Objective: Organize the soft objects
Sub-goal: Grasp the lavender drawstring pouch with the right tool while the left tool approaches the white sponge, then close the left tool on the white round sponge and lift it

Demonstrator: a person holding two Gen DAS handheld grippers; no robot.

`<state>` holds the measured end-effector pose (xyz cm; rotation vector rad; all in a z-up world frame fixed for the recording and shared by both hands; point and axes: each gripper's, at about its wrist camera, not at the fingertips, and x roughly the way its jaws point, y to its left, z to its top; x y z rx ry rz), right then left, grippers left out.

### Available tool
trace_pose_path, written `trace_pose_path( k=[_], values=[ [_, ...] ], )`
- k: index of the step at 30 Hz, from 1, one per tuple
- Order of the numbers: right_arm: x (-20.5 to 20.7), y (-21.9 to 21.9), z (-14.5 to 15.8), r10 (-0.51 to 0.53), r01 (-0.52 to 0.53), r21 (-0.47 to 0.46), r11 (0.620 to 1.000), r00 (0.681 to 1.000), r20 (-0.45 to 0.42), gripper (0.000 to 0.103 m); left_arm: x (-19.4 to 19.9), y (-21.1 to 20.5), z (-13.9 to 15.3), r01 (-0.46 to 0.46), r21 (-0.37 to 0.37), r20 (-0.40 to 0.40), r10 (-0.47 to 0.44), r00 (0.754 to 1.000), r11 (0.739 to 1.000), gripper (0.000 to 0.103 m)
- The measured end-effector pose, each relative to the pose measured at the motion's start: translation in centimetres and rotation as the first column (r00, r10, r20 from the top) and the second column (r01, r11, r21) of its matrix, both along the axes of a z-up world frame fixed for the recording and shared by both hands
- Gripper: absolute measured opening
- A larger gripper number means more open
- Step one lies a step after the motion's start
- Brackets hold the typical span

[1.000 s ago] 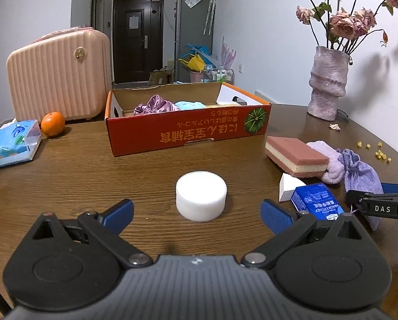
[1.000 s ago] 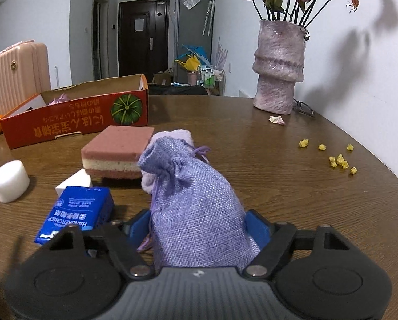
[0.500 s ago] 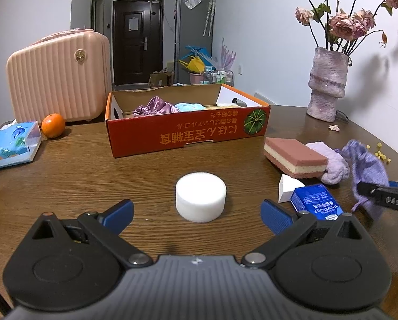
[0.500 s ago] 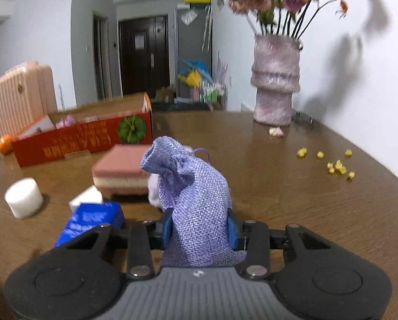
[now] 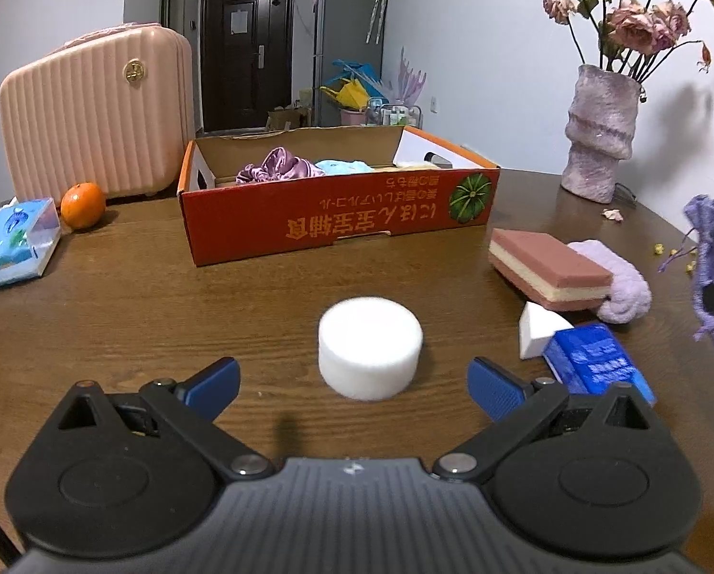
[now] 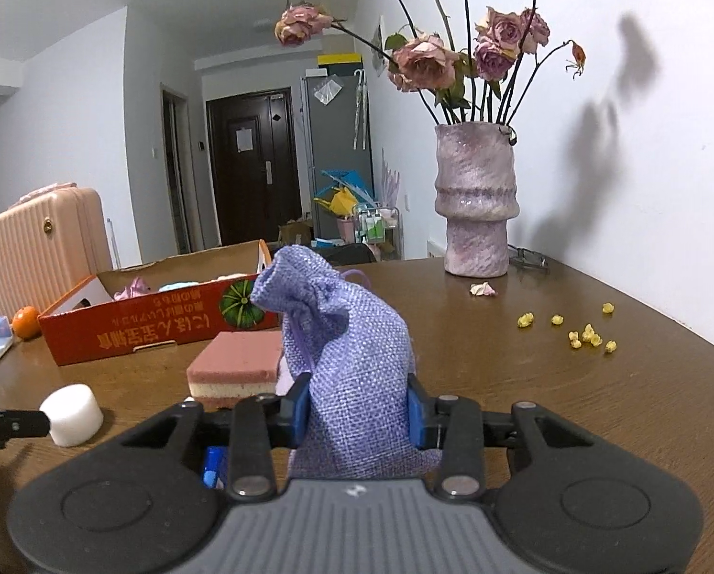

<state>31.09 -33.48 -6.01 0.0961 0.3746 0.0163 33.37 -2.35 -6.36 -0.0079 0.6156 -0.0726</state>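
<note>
Right now: right gripper (image 6: 357, 413) pinching purple drawstring pouch (image 6: 352, 358), lifted off desk (image 6: 572, 382). Left gripper (image 5: 354, 380) spread wide, white foam cylinder (image 5: 370, 353) just beyond fingers, orange box (image 5: 337, 201) farther back.

A dark brown wooden tabletop (image 5: 132, 296) fills the middle of the left wrist view. On it, centre frame, stands a white foam cylinder (image 5: 370, 347); behind it, an open red cardboard box (image 5: 337, 220). At right lie a pink-and-cream layered sponge (image 5: 550, 268), a fluffy lilac cloth (image 5: 624, 287), a white wedge sponge (image 5: 537, 329) and a blue tissue packet (image 5: 596, 368). At left sit an orange (image 5: 82, 205) and a blue wipes pack (image 5: 10, 244). A mauve ceramic vase (image 5: 598, 134) stands upper right.
</note>
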Motion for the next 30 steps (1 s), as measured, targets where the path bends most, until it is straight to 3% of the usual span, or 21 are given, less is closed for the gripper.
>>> trace_pose_path(
  k=[12, 15, 22, 30],
  values=[
    [0.4, 0.3, -0.4, -0.015, 0.014, -0.019, 1.000, 1.000, -0.018, 0.038, 3.9, -1.0, -1.7, 0.014, 0.082, -0.025, -0.012, 1.000, 0.997, 0.103],
    [0.6, 0.3, -0.5, -0.019, 0.018, -0.024, 1.000, 1.000, -0.024, 0.038, 4.5, -1.2, -1.9, 0.027, 0.081, -0.034, -0.024, 0.999, 0.996, 0.095],
    [0.7, 0.5, -0.7, -0.017, 0.016, -0.035, 0.999, 1.000, -0.025, 0.038, 5.1, -1.4, -2.3, 0.072, 0.057, -0.058, -0.069, 0.996, 0.996, 0.060],
    [0.7, 0.9, -0.8, -0.024, 0.023, -0.060, 0.998, 1.000, -0.016, 0.038, 4.6, -1.5, -2.1, 0.091, 0.050, -0.034, -0.089, 0.995, 0.995, 0.057]
  ],
)
